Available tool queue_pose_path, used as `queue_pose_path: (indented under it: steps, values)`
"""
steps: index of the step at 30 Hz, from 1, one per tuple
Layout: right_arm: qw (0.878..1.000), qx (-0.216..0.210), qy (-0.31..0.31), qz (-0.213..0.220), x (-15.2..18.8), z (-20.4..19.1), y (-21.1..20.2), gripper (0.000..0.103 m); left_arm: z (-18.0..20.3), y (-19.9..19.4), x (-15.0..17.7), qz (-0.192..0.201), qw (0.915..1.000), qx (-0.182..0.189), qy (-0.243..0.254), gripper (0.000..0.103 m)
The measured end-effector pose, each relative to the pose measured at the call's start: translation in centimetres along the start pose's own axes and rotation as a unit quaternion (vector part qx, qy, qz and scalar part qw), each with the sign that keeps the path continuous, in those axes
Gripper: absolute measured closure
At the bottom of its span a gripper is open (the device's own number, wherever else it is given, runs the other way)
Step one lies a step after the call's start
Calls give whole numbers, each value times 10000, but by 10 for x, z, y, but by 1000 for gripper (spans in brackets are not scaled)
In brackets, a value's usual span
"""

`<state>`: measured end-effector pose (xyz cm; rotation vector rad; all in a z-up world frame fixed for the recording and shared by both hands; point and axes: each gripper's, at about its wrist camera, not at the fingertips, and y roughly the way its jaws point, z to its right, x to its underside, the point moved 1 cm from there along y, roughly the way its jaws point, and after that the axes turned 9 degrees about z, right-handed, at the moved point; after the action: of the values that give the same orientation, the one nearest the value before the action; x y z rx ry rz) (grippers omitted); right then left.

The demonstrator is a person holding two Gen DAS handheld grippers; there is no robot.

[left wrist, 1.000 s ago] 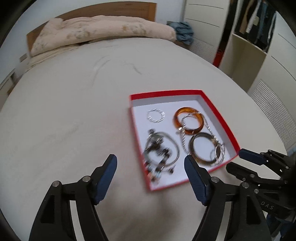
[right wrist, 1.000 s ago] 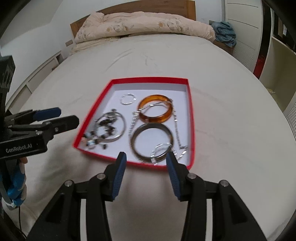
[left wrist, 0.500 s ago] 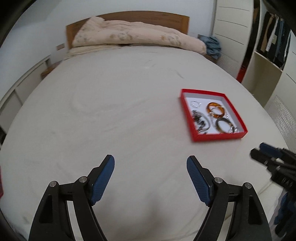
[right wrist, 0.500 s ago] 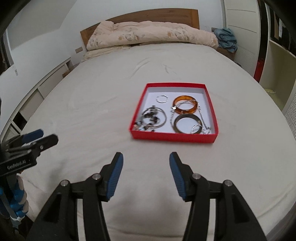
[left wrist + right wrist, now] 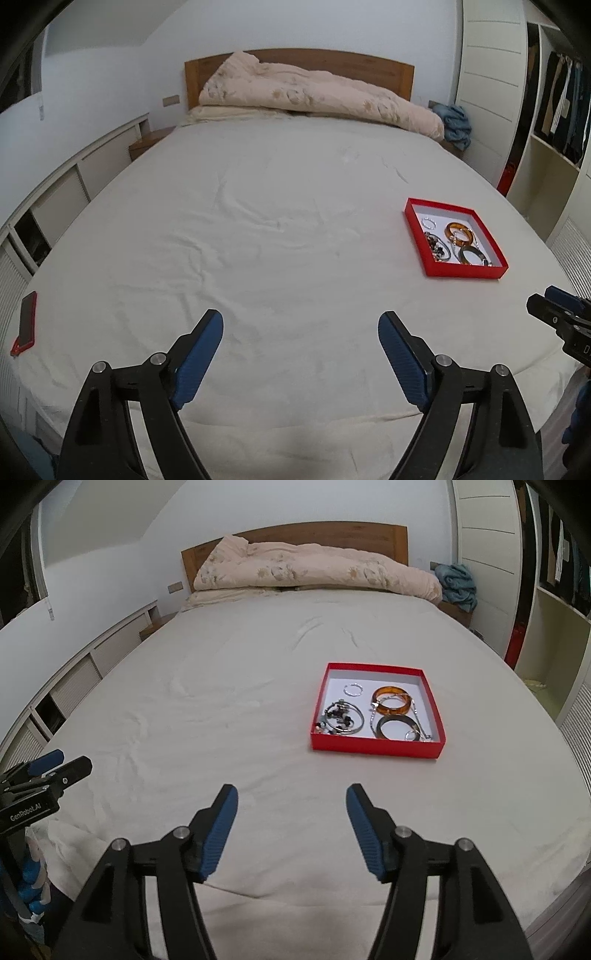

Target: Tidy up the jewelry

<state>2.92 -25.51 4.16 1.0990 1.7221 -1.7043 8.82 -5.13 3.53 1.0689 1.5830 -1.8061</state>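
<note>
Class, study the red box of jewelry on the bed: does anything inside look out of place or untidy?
Yes. In the red box, a silver chain lies draped across the amber bangle and dark bangle, and the beaded pieces sit tangled together.

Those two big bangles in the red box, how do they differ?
The amber bangle is translucent orange; the dark bangle is nearly black. The amber one lies nearer the headboard, the dark one nearer the grippers. A silver chain crosses both. Both are round, lie flat in the red box and are untouched.
</note>
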Motion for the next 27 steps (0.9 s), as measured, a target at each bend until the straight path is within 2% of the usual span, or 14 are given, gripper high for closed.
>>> queue_pose_path:
  steps: [10,27]
  values:
    - [9997,51,-96,211,-1,-10,-26,35,3,-25,2,231,9997,-10,102,17]
    - [9996,105,-144,198,5,-10,-31,34,1,-40,6,363,9993,-50,71,14]
